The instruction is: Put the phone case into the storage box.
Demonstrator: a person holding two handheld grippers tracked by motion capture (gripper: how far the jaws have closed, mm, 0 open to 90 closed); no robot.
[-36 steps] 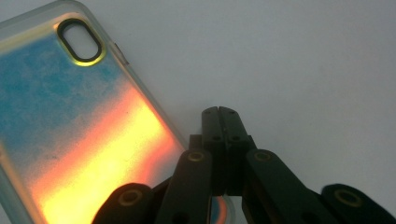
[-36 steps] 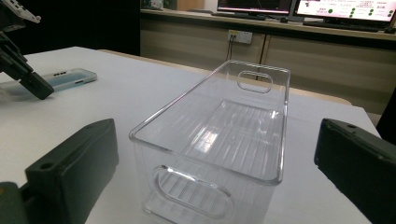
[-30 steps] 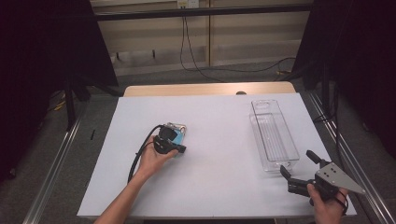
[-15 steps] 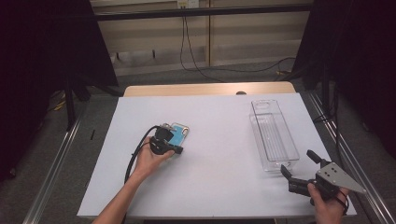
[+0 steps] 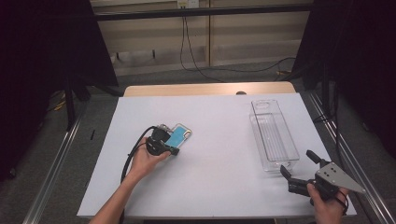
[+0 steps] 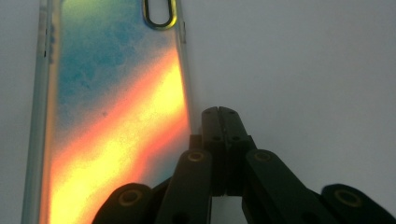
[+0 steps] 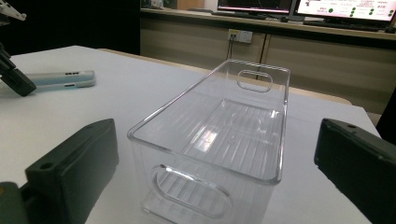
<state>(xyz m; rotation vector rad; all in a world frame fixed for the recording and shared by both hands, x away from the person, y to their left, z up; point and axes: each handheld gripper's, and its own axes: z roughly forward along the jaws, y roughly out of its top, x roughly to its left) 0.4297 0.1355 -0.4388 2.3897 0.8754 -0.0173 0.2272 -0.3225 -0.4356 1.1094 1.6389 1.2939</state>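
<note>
A phone case (image 5: 181,135) with a blue back lies flat on the white table (image 5: 219,186), left of centre. My left gripper (image 5: 173,149) rests at its near end. In the left gripper view the case (image 6: 112,116) glows blue and orange, and my left gripper (image 6: 218,113) is shut with nothing in it, its tips on the table just off the case's long edge. My right gripper (image 5: 299,164) is open at the near right, pointing at a clear plastic bin (image 5: 273,135). The bin (image 7: 224,135) stands empty just ahead of its jaws, untouched.
The right gripper view also shows the phone case (image 7: 60,79) and my left gripper (image 7: 14,77) far off at the left. The table's near edge runs just behind both hands. Metal rails (image 5: 355,154) run along both sides of the table, and cables (image 5: 196,51) hang behind it.
My left gripper has drawn back slightly toward the person, uncovering more of the phone case. The right gripper and the bin have not moved.
</note>
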